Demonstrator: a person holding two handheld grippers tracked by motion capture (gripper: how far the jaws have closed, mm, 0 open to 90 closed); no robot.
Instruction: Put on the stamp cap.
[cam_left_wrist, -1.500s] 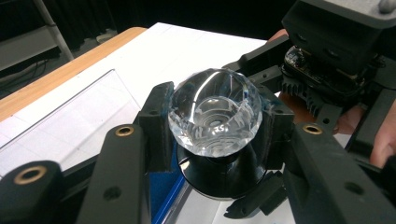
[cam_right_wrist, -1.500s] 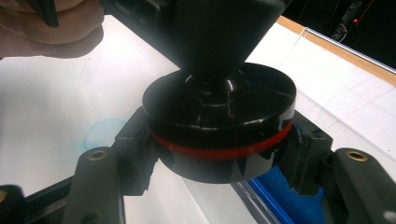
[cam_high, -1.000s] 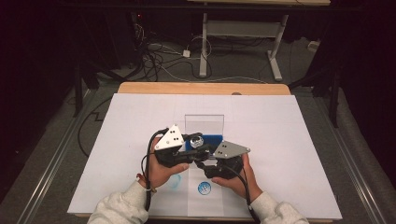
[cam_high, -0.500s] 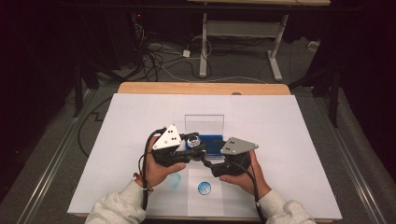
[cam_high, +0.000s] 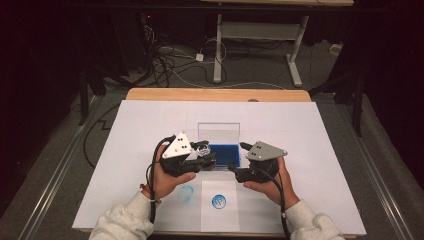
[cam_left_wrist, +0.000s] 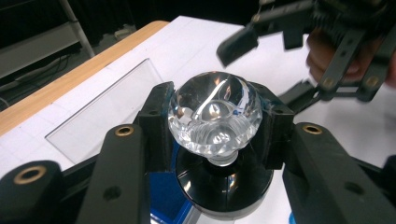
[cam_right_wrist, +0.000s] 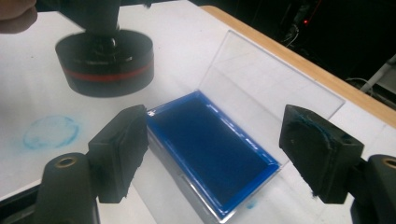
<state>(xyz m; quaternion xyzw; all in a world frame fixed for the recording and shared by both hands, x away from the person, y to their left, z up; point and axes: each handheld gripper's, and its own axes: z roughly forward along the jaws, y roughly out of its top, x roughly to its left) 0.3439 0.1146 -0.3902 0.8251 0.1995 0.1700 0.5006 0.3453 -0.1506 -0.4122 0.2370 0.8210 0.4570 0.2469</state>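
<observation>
Two grippers we held: the left gripper squeezed the stamp at nine o'clock of the ink pad, right gripper wide apart.

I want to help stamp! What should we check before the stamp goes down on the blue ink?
1. Stamp held tight: ok. The left gripper squeezes its clear knob from both sides.
2. Ink pad open: ok. Its clear lid stands tilted back.
3. Stamp right above the ink: not ok. In the right gripper view it hangs off to the side, over the white sheet.
4. Right gripper out of the way: not ok. It is open with the ink pad between its jaws.
5. Ink already on the stamp's face: cannot tell.
6. Paper ready: ok, though it already carries one blue print.
</observation>
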